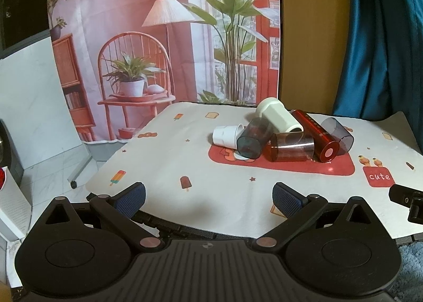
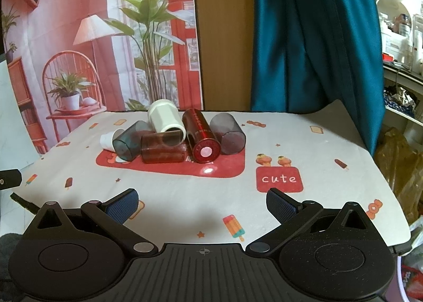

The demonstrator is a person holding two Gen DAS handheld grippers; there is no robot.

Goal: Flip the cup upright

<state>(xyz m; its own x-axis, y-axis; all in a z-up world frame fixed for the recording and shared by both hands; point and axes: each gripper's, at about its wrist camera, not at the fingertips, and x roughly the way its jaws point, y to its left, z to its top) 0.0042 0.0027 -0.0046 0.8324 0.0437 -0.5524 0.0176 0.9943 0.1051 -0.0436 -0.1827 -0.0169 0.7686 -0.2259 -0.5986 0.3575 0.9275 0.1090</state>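
Note:
Several cups lie on their sides in a heap on the red patch of the tablecloth: a small white cup (image 1: 227, 135) (image 2: 109, 139), a smoky blue cup (image 1: 253, 141) (image 2: 129, 140), a brown clear cup (image 1: 290, 147) (image 2: 161, 149), a cream faceted cup (image 1: 279, 114) (image 2: 164, 117), a glossy red cup (image 1: 318, 135) (image 2: 202, 136) and a grey clear cup (image 1: 338, 134) (image 2: 228, 133). My left gripper (image 1: 208, 197) is open and empty near the table's front edge. My right gripper (image 2: 202, 202) is open and empty, also well short of the heap.
The table (image 2: 330, 148) carries a white cloth with ice-lolly prints and a red "cute" label (image 2: 279, 179). A printed backdrop and a teal curtain (image 2: 312, 37) hang behind. The other gripper's tip shows at the right edge of the left wrist view (image 1: 407, 200).

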